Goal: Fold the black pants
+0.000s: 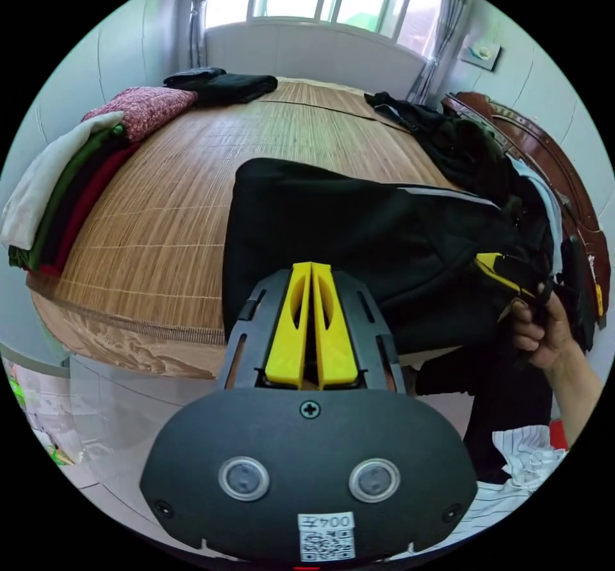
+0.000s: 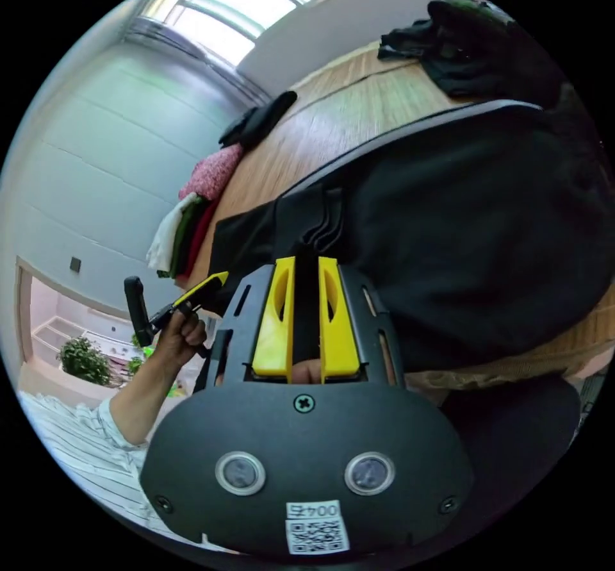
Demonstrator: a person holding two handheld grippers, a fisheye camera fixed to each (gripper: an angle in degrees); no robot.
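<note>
The black pants (image 1: 359,231) lie folded across the near part of a bamboo bed mat (image 1: 192,180), with one end hanging over the bed's edge. In the left gripper view, my left gripper (image 1: 311,266) has its yellow jaws pressed together at the pants' near edge, with no cloth showing between them. My right gripper (image 2: 306,260) is shut on a fold of the black pants (image 2: 480,231), and black cloth fills the gap between its jaws. The right gripper (image 1: 487,263) is held in a hand at the pants' right end. The left gripper (image 2: 218,278) reaches the pants' corner.
Folded clothes (image 1: 57,193) are stacked at the mat's left edge, and dark folded garments (image 1: 224,84) lie at the far end. A loose pile of dark clothes (image 1: 461,141) sits by the wooden headboard (image 1: 551,154). Bare mat stretches beyond the pants.
</note>
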